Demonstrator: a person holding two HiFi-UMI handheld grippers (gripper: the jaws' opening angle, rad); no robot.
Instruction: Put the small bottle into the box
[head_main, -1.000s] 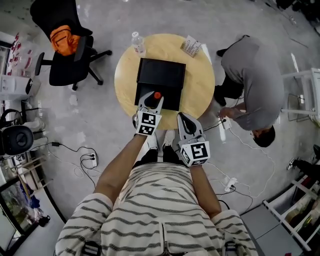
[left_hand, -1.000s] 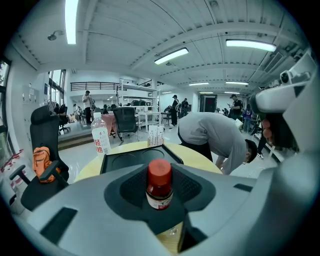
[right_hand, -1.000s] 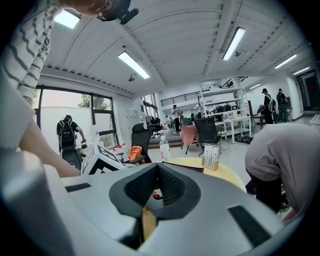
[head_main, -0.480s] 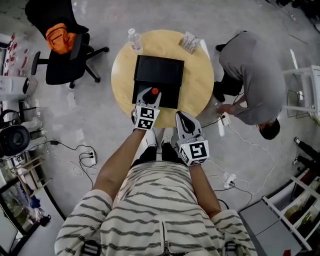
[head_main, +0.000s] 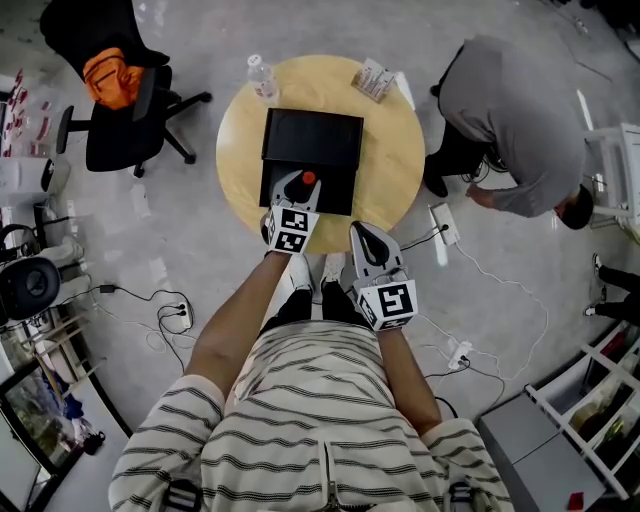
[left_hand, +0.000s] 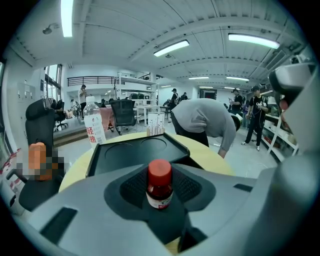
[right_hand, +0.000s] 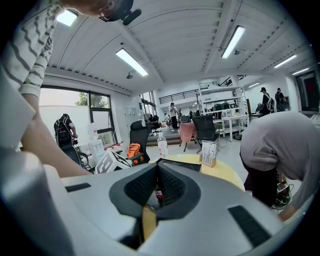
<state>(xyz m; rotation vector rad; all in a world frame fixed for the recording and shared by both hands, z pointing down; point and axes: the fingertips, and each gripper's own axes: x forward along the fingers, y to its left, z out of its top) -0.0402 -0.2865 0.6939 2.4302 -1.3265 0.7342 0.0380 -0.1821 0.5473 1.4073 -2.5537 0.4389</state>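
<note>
Grey concrete floor (head_main: 180, 240) with loose cables spreads around a round wooden table (head_main: 390, 150), seen from above. Left of the table, well apart from it, stands a black office chair (head_main: 115, 120) with an orange bag (head_main: 105, 75) on its seat. At the table's far left edge a clear water bottle (head_main: 262, 78) stands upright. A flat black box (head_main: 312, 140) covers the table's middle and reaches almost to its near edge. Over the table's near part, just inside that edge, the left gripper (head_main: 297, 188) holds the small bottle (left_hand: 159, 186) upright between its ribbed pads, jaws fairly wide and pressed on the bottle's sides, red cap up; the bottle hangs in the air above the table and is not set down. Just off the table's near edge, toward its right side, the right gripper (head_main: 365, 235) hangs over the floor with its jaws brought together and nothing between them. At the table's far right edge lies a small printed pack (head_main: 374, 79). Right of the table a person in a grey top (head_main: 510, 120) bends low toward the floor, near a white power strip (head_main: 443, 223).
</note>
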